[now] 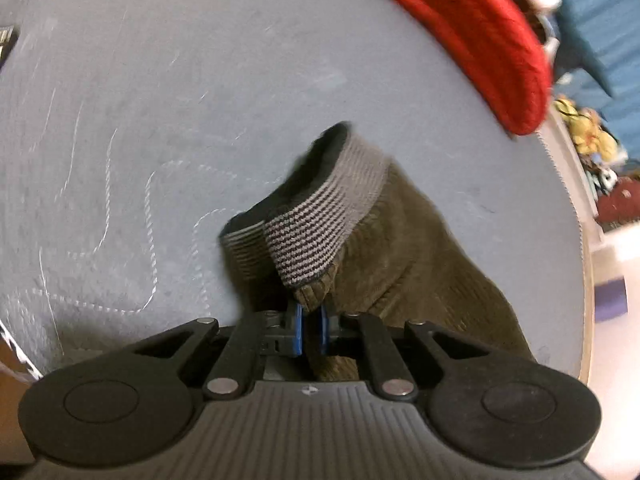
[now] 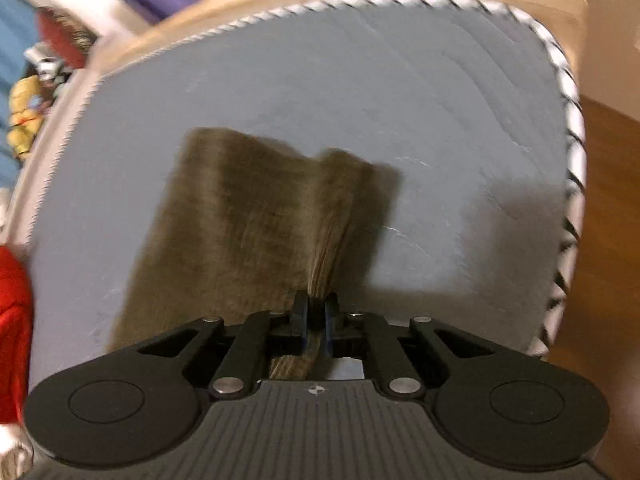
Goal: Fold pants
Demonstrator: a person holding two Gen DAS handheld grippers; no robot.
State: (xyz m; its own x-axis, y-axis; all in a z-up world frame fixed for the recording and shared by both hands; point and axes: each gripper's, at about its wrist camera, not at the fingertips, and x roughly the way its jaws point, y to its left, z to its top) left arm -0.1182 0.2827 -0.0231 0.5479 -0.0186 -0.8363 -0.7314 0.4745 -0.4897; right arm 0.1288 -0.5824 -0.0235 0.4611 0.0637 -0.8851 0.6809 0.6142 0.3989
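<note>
Olive-brown corduroy pants (image 1: 404, 264) lie on a blue-grey mattress (image 1: 200, 100). Their grey striped elastic waistband (image 1: 320, 220) stands up in front of my left gripper (image 1: 311, 316), whose blue pads are shut on the waist edge of the cloth. In the right wrist view the pants (image 2: 248, 216) hang blurred, spreading away toward the far leg ends. My right gripper (image 2: 317, 316) is shut on a bunched fold of that fabric, lifted above the mattress (image 2: 440, 140).
A red cushion (image 1: 480, 40) rests on the mattress at the upper right, also seen as a red cushion (image 2: 12, 320) at the left edge. Toys (image 1: 588, 140) and a blue surface lie beyond the bed's piped edge (image 2: 568, 160). Wooden floor (image 2: 612, 200) shows on the right.
</note>
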